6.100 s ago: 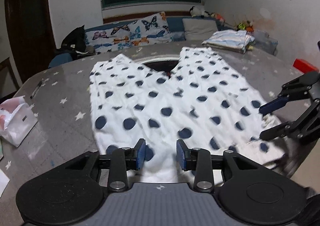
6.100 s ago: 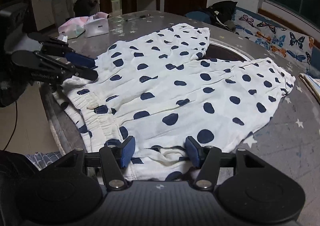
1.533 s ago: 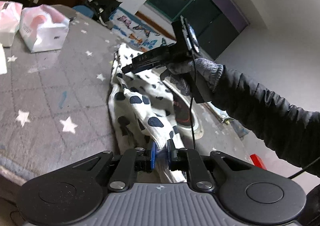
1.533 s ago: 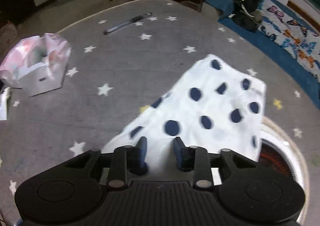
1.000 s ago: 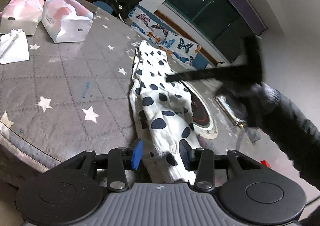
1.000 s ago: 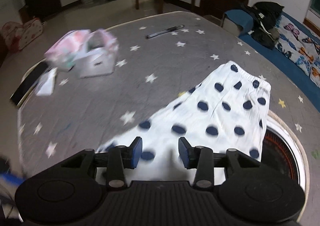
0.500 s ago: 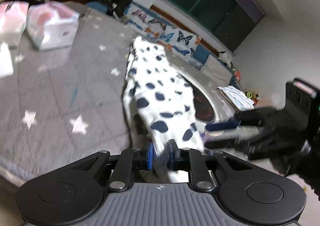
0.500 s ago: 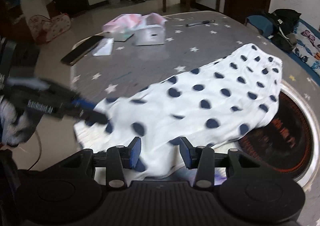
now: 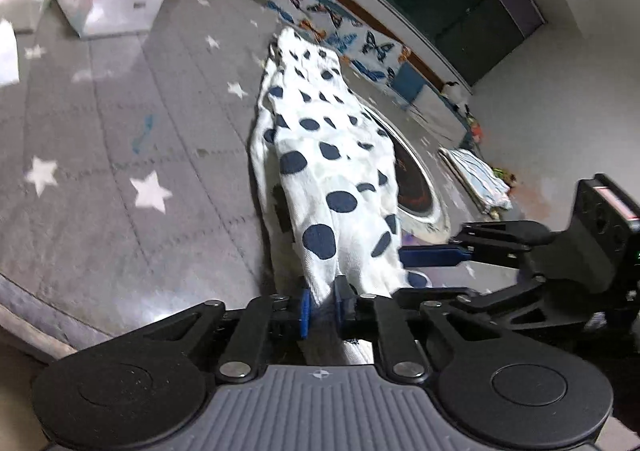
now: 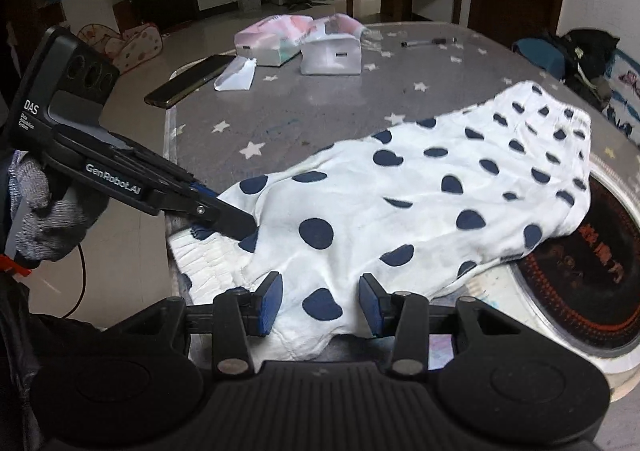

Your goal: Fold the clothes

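White shorts with dark blue dots (image 10: 420,203) lie folded lengthwise on the grey star-patterned table (image 10: 300,111), the waistband end hanging at the near edge. My left gripper (image 9: 320,305) is shut on the near end of the shorts (image 9: 320,179), pinching cloth between its blue pads. It also shows in the right wrist view (image 10: 240,225), closed at the waistband corner. My right gripper (image 10: 318,311) is open, its jaws either side of the cloth's near edge. It shows in the left wrist view (image 9: 424,263), open beside the shorts.
Two pink-white tissue packs (image 10: 332,47) and a small white packet (image 10: 236,77) sit far on the table, with a dark phone (image 10: 188,81) at its left edge and a pen (image 10: 428,42). A round red-black hotplate (image 10: 592,267) is set in the table under the shorts' right side.
The shorts were folded in half lengthwise since six seconds ago. In the last second my left gripper closed on the near end again, and my right gripper came back to the near edge, open.
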Action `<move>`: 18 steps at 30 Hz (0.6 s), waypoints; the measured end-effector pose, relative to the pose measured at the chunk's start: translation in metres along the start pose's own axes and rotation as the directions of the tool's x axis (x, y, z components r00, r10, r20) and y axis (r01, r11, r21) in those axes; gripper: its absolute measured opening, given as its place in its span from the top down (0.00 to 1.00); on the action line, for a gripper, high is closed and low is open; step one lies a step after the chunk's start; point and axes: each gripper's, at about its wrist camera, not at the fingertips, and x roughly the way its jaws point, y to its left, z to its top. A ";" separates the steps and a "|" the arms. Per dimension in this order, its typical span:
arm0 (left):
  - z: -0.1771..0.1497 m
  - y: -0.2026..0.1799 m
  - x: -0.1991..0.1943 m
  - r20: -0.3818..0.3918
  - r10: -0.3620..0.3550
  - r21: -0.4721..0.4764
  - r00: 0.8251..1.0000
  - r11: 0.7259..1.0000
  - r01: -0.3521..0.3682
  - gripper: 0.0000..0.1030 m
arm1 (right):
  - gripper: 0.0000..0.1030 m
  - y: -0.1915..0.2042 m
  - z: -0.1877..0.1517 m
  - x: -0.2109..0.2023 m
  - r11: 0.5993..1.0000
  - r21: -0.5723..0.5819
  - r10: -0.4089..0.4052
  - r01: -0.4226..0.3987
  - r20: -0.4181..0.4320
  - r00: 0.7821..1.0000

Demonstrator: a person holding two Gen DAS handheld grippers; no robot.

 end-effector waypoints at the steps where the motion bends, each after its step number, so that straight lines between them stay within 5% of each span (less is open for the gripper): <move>1: 0.000 0.001 -0.001 -0.016 -0.012 -0.012 1.000 1.000 0.012 0.89 | 0.58 0.000 -0.001 0.000 1.000 0.002 0.007 -0.007 -0.003 1.000; 9: -0.010 -0.006 -0.011 -0.124 -0.061 0.008 0.990 0.998 0.063 0.86 | 0.58 0.012 -0.024 -0.015 0.993 0.006 0.119 -0.119 -0.070 0.990; 14: 0.012 -0.022 -0.043 -0.001 -0.003 0.144 1.000 0.990 0.003 0.67 | 0.58 0.009 -0.030 -0.037 0.991 0.045 0.126 -0.125 -0.041 0.991; 18: 0.032 -0.033 -0.053 0.092 -0.038 0.201 0.995 0.979 0.019 0.69 | 0.58 -0.009 -0.026 -0.056 0.993 0.089 0.072 -0.073 0.014 0.997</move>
